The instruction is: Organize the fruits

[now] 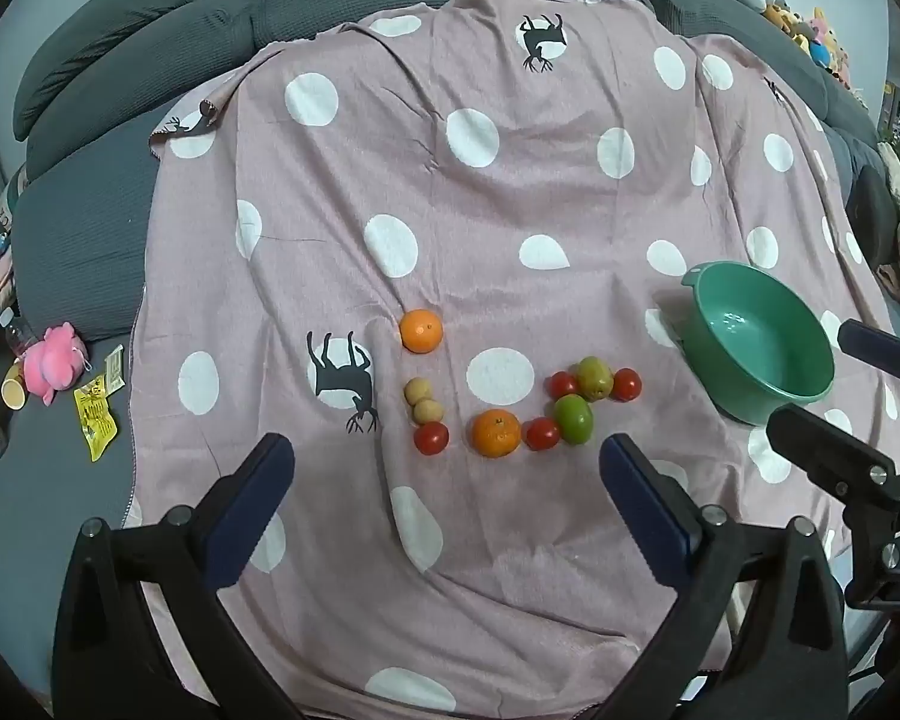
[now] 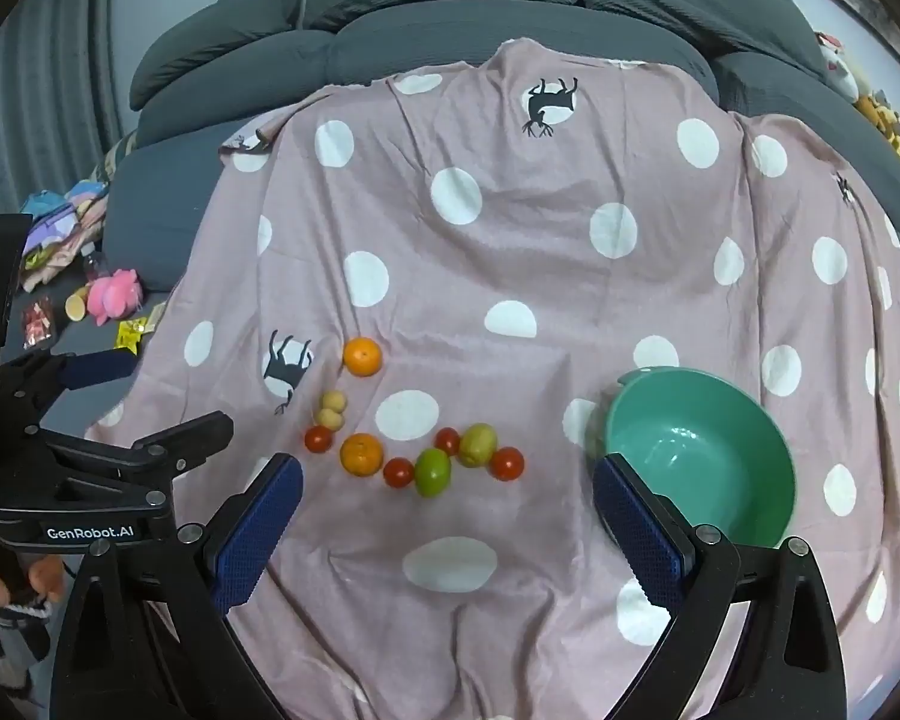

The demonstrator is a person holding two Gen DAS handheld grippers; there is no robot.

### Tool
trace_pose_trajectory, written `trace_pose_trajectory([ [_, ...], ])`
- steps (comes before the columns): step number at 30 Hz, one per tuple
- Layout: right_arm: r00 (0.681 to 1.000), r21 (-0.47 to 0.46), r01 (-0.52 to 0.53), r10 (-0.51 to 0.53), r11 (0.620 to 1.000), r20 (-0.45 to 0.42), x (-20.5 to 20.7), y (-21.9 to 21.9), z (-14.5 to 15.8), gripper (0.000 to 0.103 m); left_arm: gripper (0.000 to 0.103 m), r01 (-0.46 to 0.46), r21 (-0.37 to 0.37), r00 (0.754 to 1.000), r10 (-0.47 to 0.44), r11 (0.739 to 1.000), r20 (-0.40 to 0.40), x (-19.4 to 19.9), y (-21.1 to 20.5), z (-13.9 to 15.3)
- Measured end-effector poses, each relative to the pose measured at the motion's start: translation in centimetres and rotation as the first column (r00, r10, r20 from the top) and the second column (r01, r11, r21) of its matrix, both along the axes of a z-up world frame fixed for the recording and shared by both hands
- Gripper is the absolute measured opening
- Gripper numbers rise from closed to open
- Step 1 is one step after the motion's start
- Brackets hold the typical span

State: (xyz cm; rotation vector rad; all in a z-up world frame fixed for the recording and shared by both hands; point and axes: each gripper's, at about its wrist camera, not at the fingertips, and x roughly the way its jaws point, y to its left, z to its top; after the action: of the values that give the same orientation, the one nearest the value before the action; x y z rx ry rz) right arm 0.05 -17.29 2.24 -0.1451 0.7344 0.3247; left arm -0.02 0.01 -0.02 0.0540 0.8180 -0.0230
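Fruits lie on a pink polka-dot cloth: a far orange, a near orange, two small yellow fruits, several red tomatoes, a green fruit and a yellow-green fruit. A green bowl stands empty to their right. My left gripper is open and empty, just short of the fruits. My right gripper is open and empty, near the green fruit, with the bowl beside its right finger.
The cloth covers a grey sofa. A pink plush toy, a yellow packet and a cup lie off the cloth at the left. Soft toys sit at the far right.
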Motion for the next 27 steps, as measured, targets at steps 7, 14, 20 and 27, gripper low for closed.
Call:
trace_pose_trajectory([
  [7, 1.000, 0.002, 0.000, 0.000, 1.000, -0.007, 0.11, -0.05, -0.21, 0.099, 0.102, 0.003, 0.002, 1.000, -0.003, 1.000, 0.000, -0.17, -0.02, 0.03],
  [14, 1.000, 0.002, 0.001, -0.001, 1.000, -0.008, 0.15, 0.04, -0.31, 0.099, 0.102, 0.003, 0.000, 1.000, -0.003, 1.000, -0.008, -0.06, -0.13, -0.12],
  [20, 1.000, 0.001, 0.001, -0.001, 1.000, -0.007, 0.11, 0.10, -0.35, 0.099, 0.102, 0.002, 0.003, 1.000, -0.002, 1.000, -0.003, 0.26, -0.21, -0.10],
  [27, 1.000, 0.000, 0.002, -0.002, 1.000, -0.007, 0.13, 0.27, -0.44, 0.099, 0.102, -0.001, 0.001, 1.000, 0.001, 1.000, -0.005, 0.24, -0.22, -0.33],
])
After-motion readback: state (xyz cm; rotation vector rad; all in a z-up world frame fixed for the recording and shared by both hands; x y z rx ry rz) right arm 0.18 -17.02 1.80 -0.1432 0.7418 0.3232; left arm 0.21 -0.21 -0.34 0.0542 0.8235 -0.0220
